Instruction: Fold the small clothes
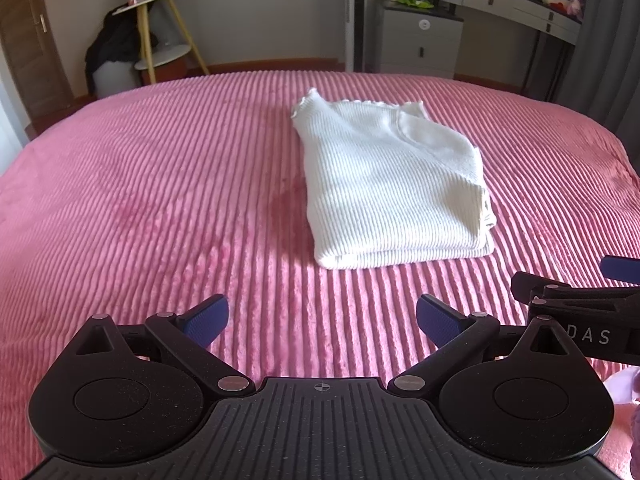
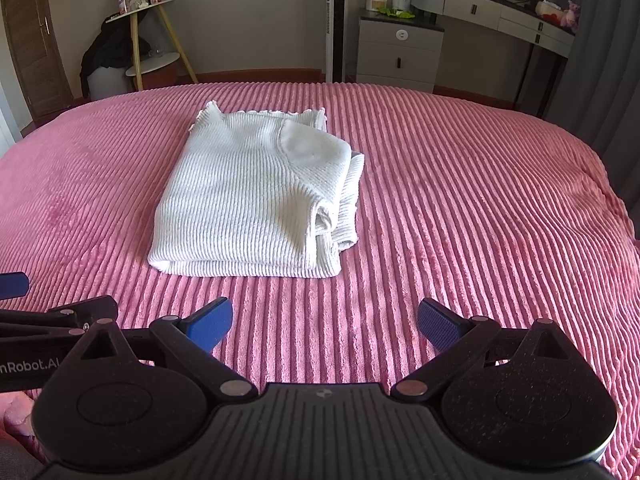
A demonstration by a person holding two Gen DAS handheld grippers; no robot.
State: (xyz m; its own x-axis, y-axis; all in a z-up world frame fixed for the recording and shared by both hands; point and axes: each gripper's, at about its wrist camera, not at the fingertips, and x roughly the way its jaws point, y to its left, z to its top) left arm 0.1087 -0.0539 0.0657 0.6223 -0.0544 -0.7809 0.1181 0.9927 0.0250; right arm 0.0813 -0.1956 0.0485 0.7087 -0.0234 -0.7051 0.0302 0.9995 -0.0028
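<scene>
Plainly, a label-by-label account, with the sweater as the landmark:

Bed: pink ribbed blanket [image 1: 160,184] spreads under the sweater on every side — nothing else lies on it near the sweater.

Furniture: beyond the sweater's far edge, past the bed, stand a grey drawer unit [image 2: 400,50] and a small round side table [image 2: 148,4].

Sweater: white knit sweater [image 2: 248,200] lies in a compact rectangle toward the middle of the bed, layers stacked; one rolled edge bulges out of its right side.

Left gripper [image 1: 320,320]: short of the sweater's near edge and apart from it, jaws spread wide, holding nothing.

Right gripper [image 2: 324,322]: also short of the near edge, beside the left one, jaws spread wide, holding nothing.

Progress: the folding looks essentially done — sleeves and body are tucked into one bundle. What may remain, at a guess, is tidying the loose roll on the right side, or fetching another garment; none is in view.
</scene>
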